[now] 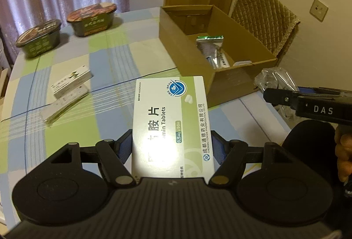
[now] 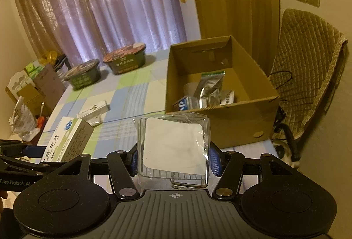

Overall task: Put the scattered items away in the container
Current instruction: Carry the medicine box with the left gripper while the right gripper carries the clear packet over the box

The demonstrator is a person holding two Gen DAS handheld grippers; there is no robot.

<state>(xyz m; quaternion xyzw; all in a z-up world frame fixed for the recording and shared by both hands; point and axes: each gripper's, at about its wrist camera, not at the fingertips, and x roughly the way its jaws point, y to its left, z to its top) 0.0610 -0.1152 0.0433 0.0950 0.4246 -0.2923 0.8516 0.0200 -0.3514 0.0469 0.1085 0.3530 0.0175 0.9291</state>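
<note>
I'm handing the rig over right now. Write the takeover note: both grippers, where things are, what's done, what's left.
Left gripper: shut on the tablet box, held above the table.
Right gripper: shut on the clear packet, short of the cardboard box.
Done: a silver pouch and a few small packs lie in the box.
Left: drop both held items in, then the white cartons on the tablecloth. Two food bowls stand at the far edge.

Home dining room, curtains (image 2: 99,8), checked tablecloth (image 1: 99,52)

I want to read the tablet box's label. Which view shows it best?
The left wrist view: the tablet box faces that camera, print legible, clamped in the left gripper. The right wrist view shows it only obliquely at the left edge.
</note>
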